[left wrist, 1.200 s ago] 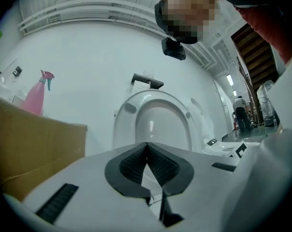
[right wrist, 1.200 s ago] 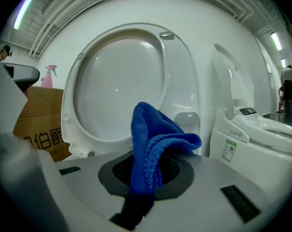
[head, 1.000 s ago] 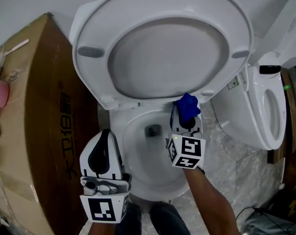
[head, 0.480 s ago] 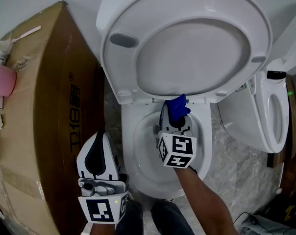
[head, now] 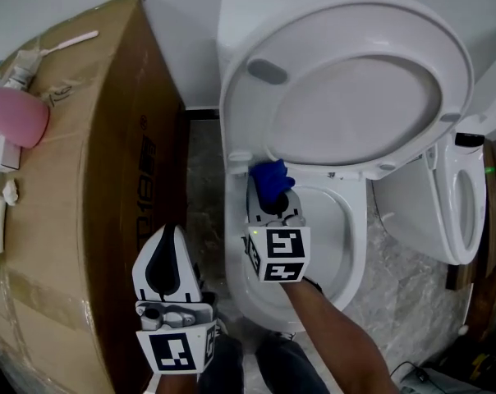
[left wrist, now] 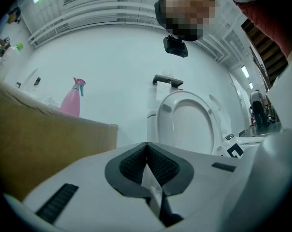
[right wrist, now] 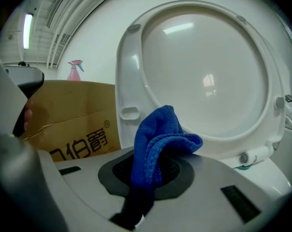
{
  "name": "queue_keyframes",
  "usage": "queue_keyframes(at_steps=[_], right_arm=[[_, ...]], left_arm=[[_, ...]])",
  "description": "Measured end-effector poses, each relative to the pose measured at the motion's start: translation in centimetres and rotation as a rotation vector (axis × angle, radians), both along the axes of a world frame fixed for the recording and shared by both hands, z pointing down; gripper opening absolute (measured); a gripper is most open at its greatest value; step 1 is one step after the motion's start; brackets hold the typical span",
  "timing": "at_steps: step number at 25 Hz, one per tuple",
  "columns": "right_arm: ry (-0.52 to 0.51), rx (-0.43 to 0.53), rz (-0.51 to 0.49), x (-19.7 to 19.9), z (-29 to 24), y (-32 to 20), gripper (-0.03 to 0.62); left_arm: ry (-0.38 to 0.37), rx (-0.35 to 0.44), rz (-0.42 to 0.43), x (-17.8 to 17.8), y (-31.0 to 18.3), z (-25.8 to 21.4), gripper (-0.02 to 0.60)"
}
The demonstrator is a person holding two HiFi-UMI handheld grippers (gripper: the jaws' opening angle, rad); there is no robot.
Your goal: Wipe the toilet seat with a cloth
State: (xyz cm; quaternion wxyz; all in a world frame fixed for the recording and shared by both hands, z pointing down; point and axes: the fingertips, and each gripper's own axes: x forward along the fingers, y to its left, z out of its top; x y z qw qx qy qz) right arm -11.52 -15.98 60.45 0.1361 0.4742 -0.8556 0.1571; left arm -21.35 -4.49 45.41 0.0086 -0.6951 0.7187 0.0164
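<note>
A white toilet stands with its seat and lid (head: 355,105) (right wrist: 204,76) raised over the bowl (head: 346,245). My right gripper (head: 269,189) (right wrist: 151,170) is shut on a blue cloth (head: 270,177) (right wrist: 158,134), held at the bowl's back left corner, close under the lower left edge of the raised seat. My left gripper (head: 167,257) (left wrist: 147,159) is shut with nothing in it; it hangs beside the bowl's left, next to the cardboard box. In the left gripper view the raised seat (left wrist: 187,122) shows ahead.
A large cardboard box (head: 92,195) stands close on the toilet's left, with a pink spray bottle (head: 14,115) (left wrist: 71,99) and small items on top. A second white toilet part (head: 457,203) lies at the right on the marble floor (head: 396,286).
The right gripper with the blue cloth has travelled left along the bottom of the raised seat, from its right side to its left corner. The left gripper stays shut and low.
</note>
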Motion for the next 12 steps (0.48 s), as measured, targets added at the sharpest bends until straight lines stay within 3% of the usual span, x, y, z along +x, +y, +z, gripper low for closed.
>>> queue_keyframes(at_steps=[7,12], right_arm=[[-0.049,-0.054,0.024,-2.1,-0.7,0.1,0.061],[-0.397,-0.253,0.154,-2.5,-1.6,-0.1,0.061]], left_arm=[[0.017,0.007,-0.016,-1.8,0.9,-1.2,0.015],[0.015,0.012,-0.019,-2.7,1.4,-2.2,0.015]])
